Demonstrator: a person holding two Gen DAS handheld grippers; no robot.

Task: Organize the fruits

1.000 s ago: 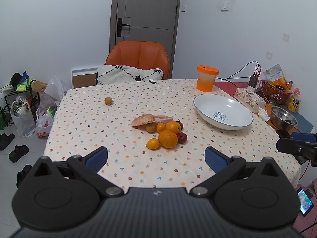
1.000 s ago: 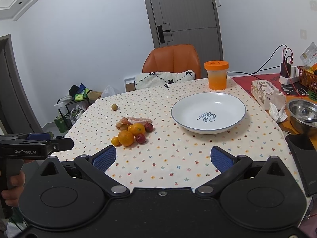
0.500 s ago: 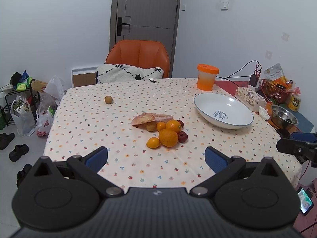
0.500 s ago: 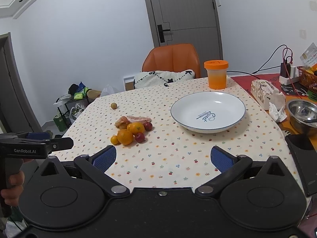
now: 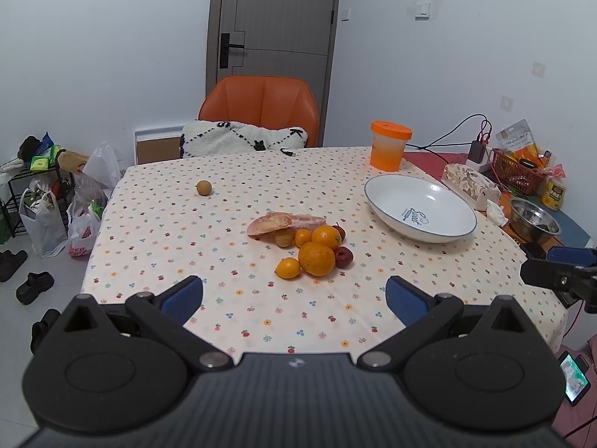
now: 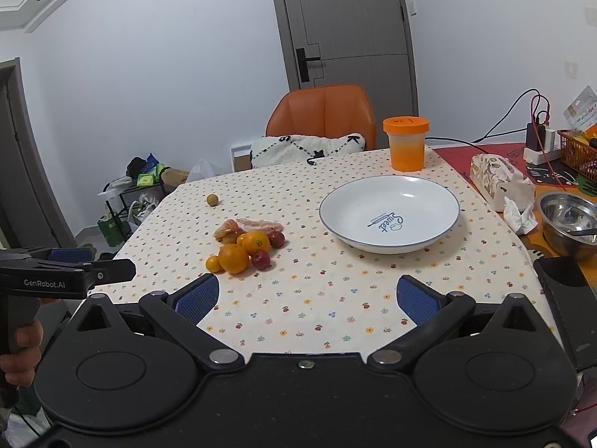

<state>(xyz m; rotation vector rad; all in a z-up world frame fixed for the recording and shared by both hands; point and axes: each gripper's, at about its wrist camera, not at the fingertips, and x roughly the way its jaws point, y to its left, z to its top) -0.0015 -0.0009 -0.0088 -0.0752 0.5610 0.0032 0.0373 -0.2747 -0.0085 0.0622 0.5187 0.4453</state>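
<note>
Both sets of tongs are hanging over the near edge of the tabletop (image 5: 156, 224), which has a dotted flowery cloth on it. The left tongs (image 5: 294, 295) fill the bottom of the left wrist view, spread wide with nothing between the blue pads. Same deal with the right tongs (image 6: 308, 295) in the right wrist view: wide apart, gripping nothing.

The fruit is all bunched in a little pile around the middle of the left wrist frame: a big orange (image 5: 316, 258) at the front, a smaller orange (image 5: 326, 237) just behind it, a small yellow citrus (image 5: 287, 268) touching the big one on its left, and a dark red fruit (image 5: 343, 257) on its right. Some peel-looking scraps (image 5: 285, 222) sit at the back of the pile. One small brownish round fruit (image 5: 203, 188) sits well apart, toward the upper left of the cloth.

The white plate (image 5: 419, 213) with a blue rim is right of the pile, empty, with an orange-lidded cup (image 5: 390, 145) behind it. In the right wrist view you can see the left tongs poking in at the left edge, with the person's hand (image 6: 20, 354) wrapped around the handle.
</note>
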